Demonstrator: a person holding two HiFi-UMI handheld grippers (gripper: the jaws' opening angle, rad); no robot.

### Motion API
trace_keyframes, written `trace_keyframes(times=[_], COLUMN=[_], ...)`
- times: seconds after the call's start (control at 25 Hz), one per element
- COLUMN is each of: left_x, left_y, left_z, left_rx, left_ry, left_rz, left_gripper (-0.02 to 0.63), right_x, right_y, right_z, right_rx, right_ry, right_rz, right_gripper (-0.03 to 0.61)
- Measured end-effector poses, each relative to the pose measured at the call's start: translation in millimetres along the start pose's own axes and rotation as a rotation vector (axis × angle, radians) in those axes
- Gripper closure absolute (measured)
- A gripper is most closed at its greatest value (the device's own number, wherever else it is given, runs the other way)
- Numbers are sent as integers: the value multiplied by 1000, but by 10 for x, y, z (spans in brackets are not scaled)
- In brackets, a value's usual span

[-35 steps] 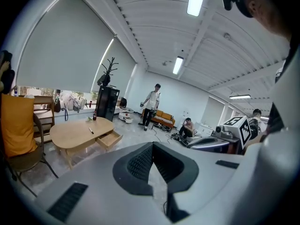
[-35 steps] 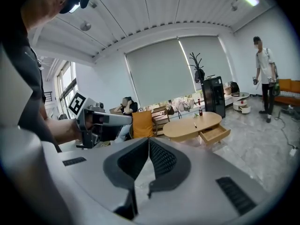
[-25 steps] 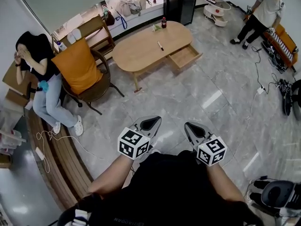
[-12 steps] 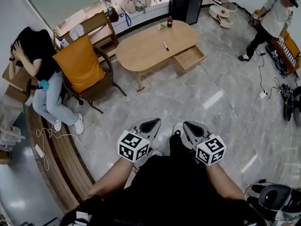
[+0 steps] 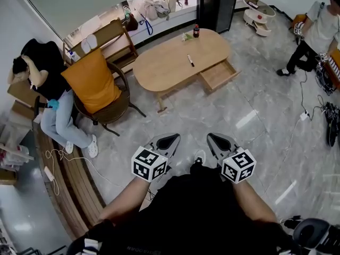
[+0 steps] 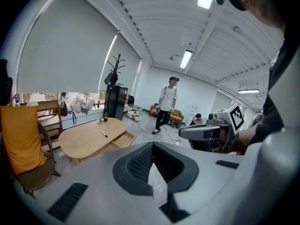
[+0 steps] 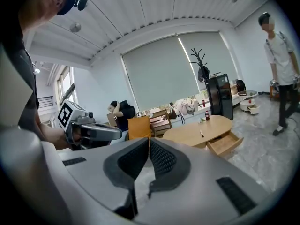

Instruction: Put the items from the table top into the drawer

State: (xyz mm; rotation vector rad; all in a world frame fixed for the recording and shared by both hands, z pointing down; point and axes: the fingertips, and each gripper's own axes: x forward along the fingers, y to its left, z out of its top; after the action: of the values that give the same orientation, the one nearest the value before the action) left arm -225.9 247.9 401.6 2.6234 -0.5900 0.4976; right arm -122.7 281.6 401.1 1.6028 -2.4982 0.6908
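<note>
An oval wooden table (image 5: 170, 62) stands far ahead with its drawer (image 5: 218, 74) pulled open at the right side. On the top lie a black pen (image 5: 189, 60), a small dark bottle (image 5: 196, 31) and a small pale green item (image 5: 185, 36). My left gripper (image 5: 169, 141) and right gripper (image 5: 217, 141) are held close to my body, far from the table, both shut and empty. The left gripper view shows the table (image 6: 89, 139), the pen (image 6: 104, 134) and the drawer (image 6: 121, 140). The right gripper view shows the table (image 7: 197, 130), the drawer (image 7: 225, 143) and the bottle (image 7: 206, 116).
A chair with an orange cushion (image 5: 98, 84) stands left of the table, beside a seated person (image 5: 48, 89). Another person (image 5: 319, 31) stands at the far right near floor cables (image 5: 303, 105). A black cabinet (image 5: 215, 1) is behind the table. Marble floor lies between me and the table.
The table has shifted a little right and closer in the head view. The standing person has moved further right. Both grippers stay shut in the same place near my body.
</note>
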Motion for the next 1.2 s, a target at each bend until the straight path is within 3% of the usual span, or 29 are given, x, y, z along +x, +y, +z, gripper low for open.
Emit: trace_keyframes(times=[0.16, 0.44, 0.64, 0.92, 1.2], left_x=[458, 1070, 1345, 1579, 2107], left_y=[87, 130, 257, 398, 632], left_z=[374, 736, 829, 905, 1074], left_rx=[-97, -20, -35, -4, 3], left_ry=[-33, -20, 14, 86, 113], left_rz=[-8, 32, 69, 59, -16], left_gripper=[612, 612, 612, 612, 612], right_x=[72, 189, 314, 362, 519], right_y=[-491, -1221, -1543, -1833, -2203], right_z=[230, 502, 603, 575, 630], right_rx=[105, 44, 57, 122, 134], right_ry=[-16, -7, -11, -20, -10], right_rz=[23, 17, 35, -4, -64], right_gripper=[574, 574, 574, 574, 574])
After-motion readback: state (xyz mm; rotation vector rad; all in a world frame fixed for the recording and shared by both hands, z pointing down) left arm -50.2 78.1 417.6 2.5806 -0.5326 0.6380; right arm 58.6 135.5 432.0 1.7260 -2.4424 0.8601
